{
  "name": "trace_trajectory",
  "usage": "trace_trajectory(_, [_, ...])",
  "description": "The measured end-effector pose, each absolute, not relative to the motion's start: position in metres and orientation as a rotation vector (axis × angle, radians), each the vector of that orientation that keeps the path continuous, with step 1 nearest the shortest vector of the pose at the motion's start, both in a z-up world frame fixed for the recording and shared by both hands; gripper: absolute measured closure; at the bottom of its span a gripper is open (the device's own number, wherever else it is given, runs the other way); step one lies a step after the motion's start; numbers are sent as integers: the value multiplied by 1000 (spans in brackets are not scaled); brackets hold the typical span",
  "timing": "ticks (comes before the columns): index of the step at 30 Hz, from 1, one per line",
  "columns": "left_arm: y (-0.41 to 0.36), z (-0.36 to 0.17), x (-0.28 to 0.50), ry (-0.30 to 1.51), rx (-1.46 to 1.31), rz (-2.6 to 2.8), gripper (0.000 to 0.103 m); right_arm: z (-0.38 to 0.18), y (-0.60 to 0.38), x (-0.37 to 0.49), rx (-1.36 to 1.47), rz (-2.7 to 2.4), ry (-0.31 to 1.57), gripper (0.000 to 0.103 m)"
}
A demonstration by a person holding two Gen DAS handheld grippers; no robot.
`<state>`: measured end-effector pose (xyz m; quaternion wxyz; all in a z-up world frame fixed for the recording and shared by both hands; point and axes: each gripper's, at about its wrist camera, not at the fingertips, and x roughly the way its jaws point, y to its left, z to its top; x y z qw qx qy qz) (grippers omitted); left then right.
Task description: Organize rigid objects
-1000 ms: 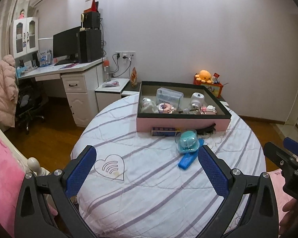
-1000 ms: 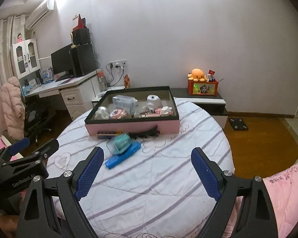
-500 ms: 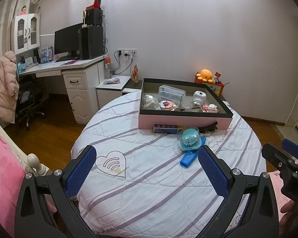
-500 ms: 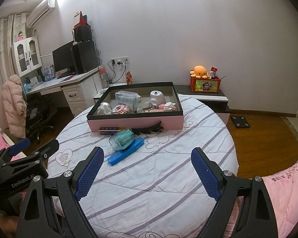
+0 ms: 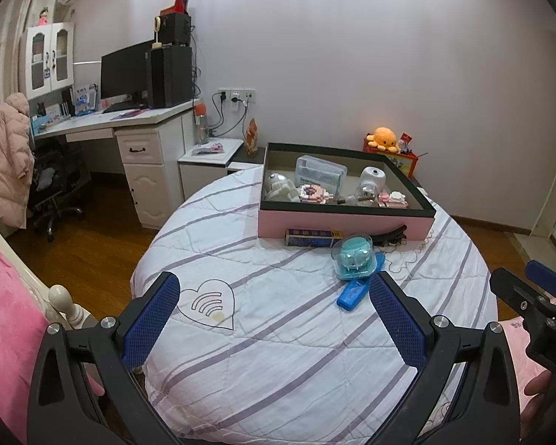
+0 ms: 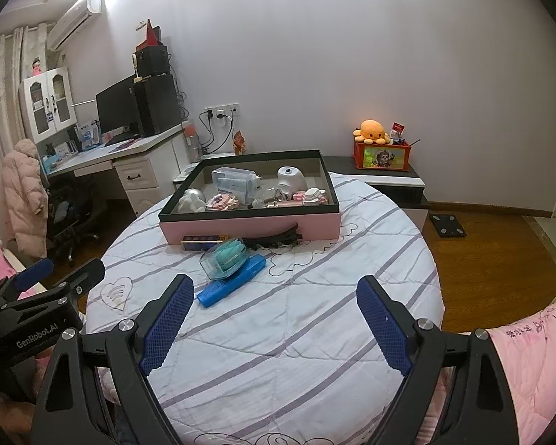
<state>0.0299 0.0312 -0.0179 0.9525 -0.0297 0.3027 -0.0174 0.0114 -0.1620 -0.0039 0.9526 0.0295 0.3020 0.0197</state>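
A white desk (image 5: pixel 129 126) stands by the left wall, with a black monitor (image 5: pixel 124 70) and a dark computer tower (image 5: pixel 170 76) on it. A pink jacket (image 5: pixel 7 155) hangs over the office chair (image 5: pixel 55 193) next to the desk. An orange plush octopus (image 6: pixel 370 129) sits on a red box (image 6: pixel 383 155) on a low cabinet (image 6: pixel 389 181) near the back wall. An air conditioner (image 6: pixel 76 22) is high on the wall. A black scale (image 6: pixel 446 224) lies on the wooden floor (image 6: pixel 500 259).

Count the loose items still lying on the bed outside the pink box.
4, all just in front of the box: a dark flat pack, a black curved piece, a teal case, and a blue bar under it. More may hide behind.
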Motion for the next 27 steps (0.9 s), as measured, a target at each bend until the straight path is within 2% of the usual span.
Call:
trace_trajectory(12, [3,-37,74,690,-57,-117,0,-15,-178,28,89,12,636,12])
trace_trajectory(27, [-49,-102,183,882,-69,-188,2,-54,-213,64,127,-51,726,12])
